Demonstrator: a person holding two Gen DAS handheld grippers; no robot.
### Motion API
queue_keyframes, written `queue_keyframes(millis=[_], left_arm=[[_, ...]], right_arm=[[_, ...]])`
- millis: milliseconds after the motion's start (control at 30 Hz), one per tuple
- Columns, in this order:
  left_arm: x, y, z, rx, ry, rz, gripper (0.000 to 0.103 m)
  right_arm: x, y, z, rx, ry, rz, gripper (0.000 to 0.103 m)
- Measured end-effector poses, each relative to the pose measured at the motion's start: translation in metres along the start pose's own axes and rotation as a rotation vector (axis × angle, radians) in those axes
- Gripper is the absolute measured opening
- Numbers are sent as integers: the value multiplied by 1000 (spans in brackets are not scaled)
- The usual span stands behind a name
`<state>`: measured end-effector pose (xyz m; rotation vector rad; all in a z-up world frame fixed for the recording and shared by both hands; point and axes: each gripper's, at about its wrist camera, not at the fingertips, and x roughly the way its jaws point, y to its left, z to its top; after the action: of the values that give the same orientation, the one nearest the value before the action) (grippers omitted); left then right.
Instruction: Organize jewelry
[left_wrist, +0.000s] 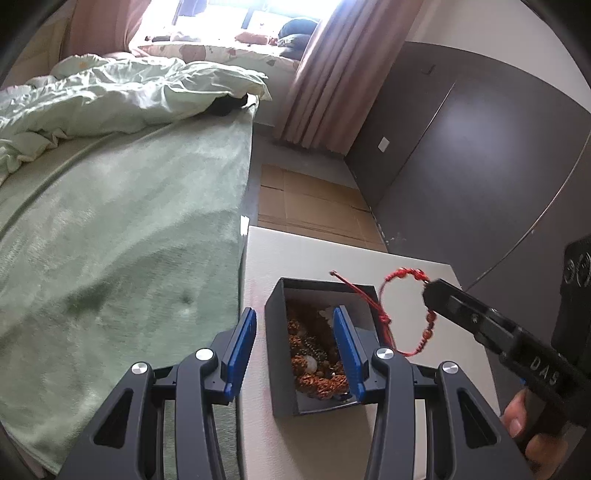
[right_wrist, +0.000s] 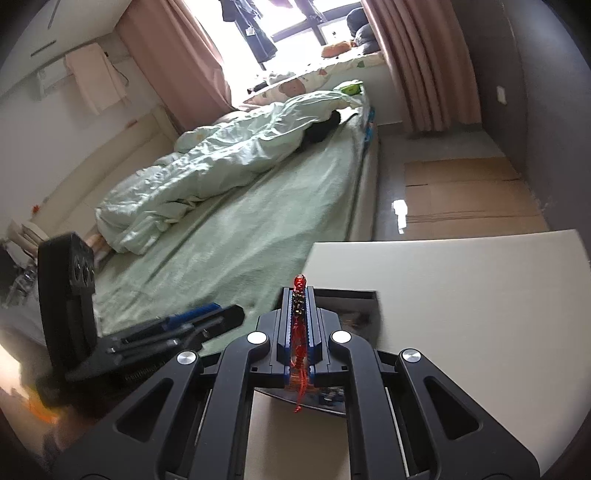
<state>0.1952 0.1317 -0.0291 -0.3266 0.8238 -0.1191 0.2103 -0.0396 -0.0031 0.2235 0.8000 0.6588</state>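
A dark open box sits on the white table and holds several brown beaded pieces of jewelry. My left gripper is open; its left finger is outside the box's left wall, its right finger over the box's inside. My right gripper is shut on a red cord bracelet that hangs as a loop just right of and above the box. In the right wrist view the right gripper pinches the red bracelet, and the box lies below it.
A bed with a green blanket and a crumpled duvet runs along the table's left edge. Flattened cardboard lies on the floor beyond the table. A dark wardrobe stands to the right.
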Motion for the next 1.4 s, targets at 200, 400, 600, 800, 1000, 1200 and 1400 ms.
queue_keyframes(millis=[200,400,600,800,1000,1200,1400], left_arm=[[-11,-1,-7,23,-32,5,54],[-23,-4,-14,17,-74,23,79],[-40,-21,-22,45,-138,27,95],[-53,-37,-32,53,-173,24,95],[-74,-52,-37,45,-197,26,95],[-106,-71,-48,66,-216,31,95],[-141,-81,-67,68,-229,51,95]], right_arm=[[17,-8,-4,85,77,28,64],[-10,-17,-8,64,38,-48,68],[-44,-38,-8,67,-19,-140,84],[-76,-57,-22,109,-63,-199,93],[-111,-54,-43,126,-109,-226,98],[-133,-30,-60,63,-105,-246,98],[-155,-13,-76,42,-93,-244,98]])
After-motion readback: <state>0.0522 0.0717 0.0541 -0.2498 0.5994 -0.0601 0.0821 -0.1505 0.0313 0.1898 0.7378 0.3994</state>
